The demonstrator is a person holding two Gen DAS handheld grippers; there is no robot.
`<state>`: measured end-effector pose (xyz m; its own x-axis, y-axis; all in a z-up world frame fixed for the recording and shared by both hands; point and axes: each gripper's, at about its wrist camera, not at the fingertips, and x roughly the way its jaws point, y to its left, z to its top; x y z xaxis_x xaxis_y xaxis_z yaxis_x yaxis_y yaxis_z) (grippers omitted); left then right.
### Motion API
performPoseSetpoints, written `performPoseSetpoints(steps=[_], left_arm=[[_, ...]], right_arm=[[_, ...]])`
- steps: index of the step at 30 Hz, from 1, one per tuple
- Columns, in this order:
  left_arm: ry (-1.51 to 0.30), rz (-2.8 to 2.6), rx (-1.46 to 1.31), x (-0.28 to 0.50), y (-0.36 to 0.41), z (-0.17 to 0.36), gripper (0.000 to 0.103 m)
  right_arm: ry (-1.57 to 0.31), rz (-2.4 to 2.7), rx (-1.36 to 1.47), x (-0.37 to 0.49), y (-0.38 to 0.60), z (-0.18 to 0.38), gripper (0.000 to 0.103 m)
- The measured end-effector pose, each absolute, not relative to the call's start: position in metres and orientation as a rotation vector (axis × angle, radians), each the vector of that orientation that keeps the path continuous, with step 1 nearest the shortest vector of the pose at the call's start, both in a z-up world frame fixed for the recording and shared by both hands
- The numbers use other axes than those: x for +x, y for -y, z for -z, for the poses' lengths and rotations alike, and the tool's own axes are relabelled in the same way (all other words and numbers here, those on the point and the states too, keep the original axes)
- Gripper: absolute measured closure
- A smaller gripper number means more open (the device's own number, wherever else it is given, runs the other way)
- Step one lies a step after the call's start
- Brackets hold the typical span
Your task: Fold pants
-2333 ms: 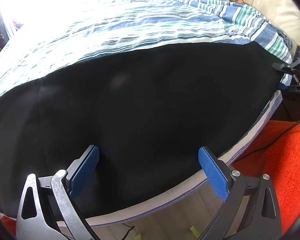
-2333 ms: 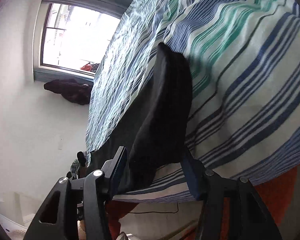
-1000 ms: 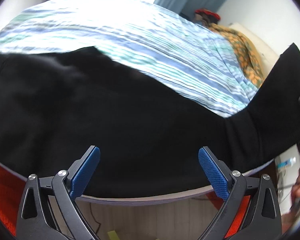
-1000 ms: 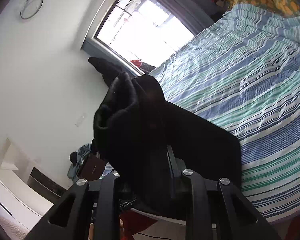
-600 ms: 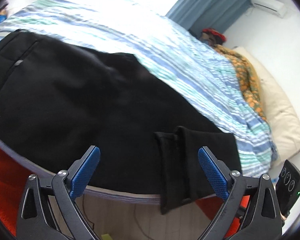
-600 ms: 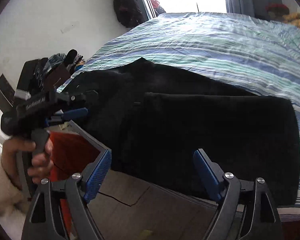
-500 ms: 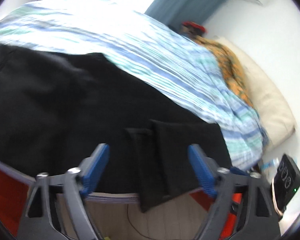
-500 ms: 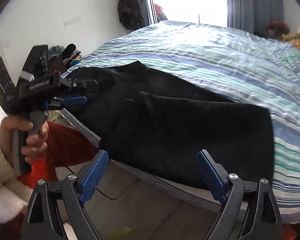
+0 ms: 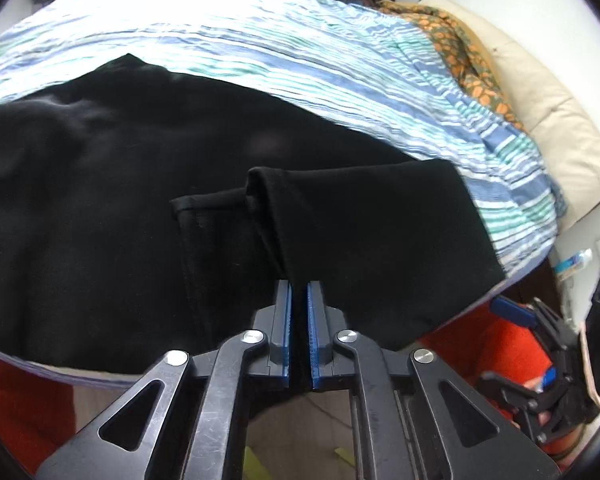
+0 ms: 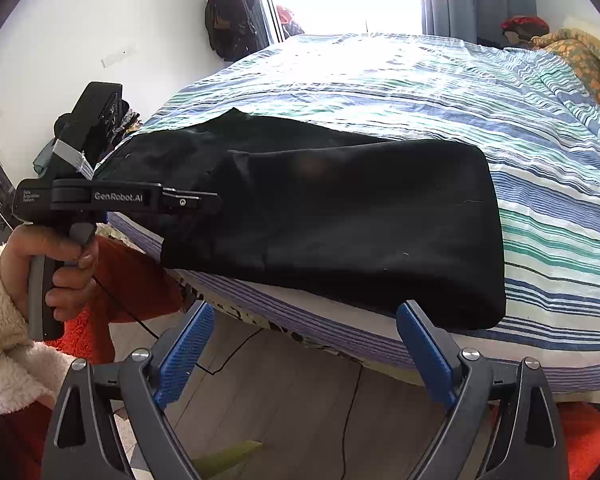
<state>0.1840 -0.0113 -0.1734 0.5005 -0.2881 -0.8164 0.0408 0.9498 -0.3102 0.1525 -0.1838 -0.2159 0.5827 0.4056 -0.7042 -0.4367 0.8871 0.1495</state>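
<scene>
Black pants [image 9: 120, 184] lie folded over on the striped bed [image 9: 300, 56], near its front edge. My left gripper [image 9: 298, 292] is shut on the near edge of the folded-over leg end of the pants. It also shows in the right wrist view [image 10: 216, 202], held level at the left end of the pants [image 10: 340, 216]. My right gripper [image 10: 304, 344] is open and empty, below the bed's front edge and apart from the cloth. It shows at the lower right of the left wrist view [image 9: 516, 312].
A cream pillow [image 9: 548, 104] and an orange patterned blanket [image 9: 460, 48] lie at the bed's far right. An orange rug [image 10: 592, 436] and wood floor [image 10: 300, 396] are below the bed edge. Dark clothes [image 10: 228, 12] hang by the window.
My right gripper carried the leg end over the pants, let go and drew back open. My left gripper, open before, has closed on the folded edge.
</scene>
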Motion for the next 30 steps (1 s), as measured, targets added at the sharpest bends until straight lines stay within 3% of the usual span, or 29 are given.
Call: performPoseSetpoints(steps=[10,12,14,16,21,24,25,30], left_arm=[[-1.056,0.106,-0.279,0.173,-0.007,0.178,0.096],[-1.024,0.079,-0.277,0.172,-0.007,0.172,0.085],[-0.989,0.048,-0.268,0.171,-0.01,0.168,0.045],[-0.99,0.053,-0.292,0.172,-0.013,0.17,0.04],[-1.076,0.088,-0.268,0.183,-0.004,0.188,0.04],[-1.069,0.122,-0.19,0.186,0.011,0.181,0.07],[-1.065,0.139,-0.171,0.187,0.014,0.179,0.091],[-0.948,0.164,-0.036,0.194,0.032,0.152,0.096]], right_arm=[[-0.811,-0.474,-0.003,0.162,0.187,0.215,0.011],[-0.805,-0.474,-0.002,0.161,0.187,0.214,0.011],[-0.803,-0.475,-0.001,0.161,0.188,0.214,0.011],[-0.803,-0.478,0.002,0.161,0.188,0.215,0.011],[-0.81,-0.471,-0.002,0.163,0.188,0.216,0.011],[-0.807,-0.467,-0.002,0.163,0.189,0.216,0.011],[-0.805,-0.466,0.001,0.163,0.189,0.216,0.011],[-0.795,-0.448,0.022,0.165,0.194,0.214,0.011]])
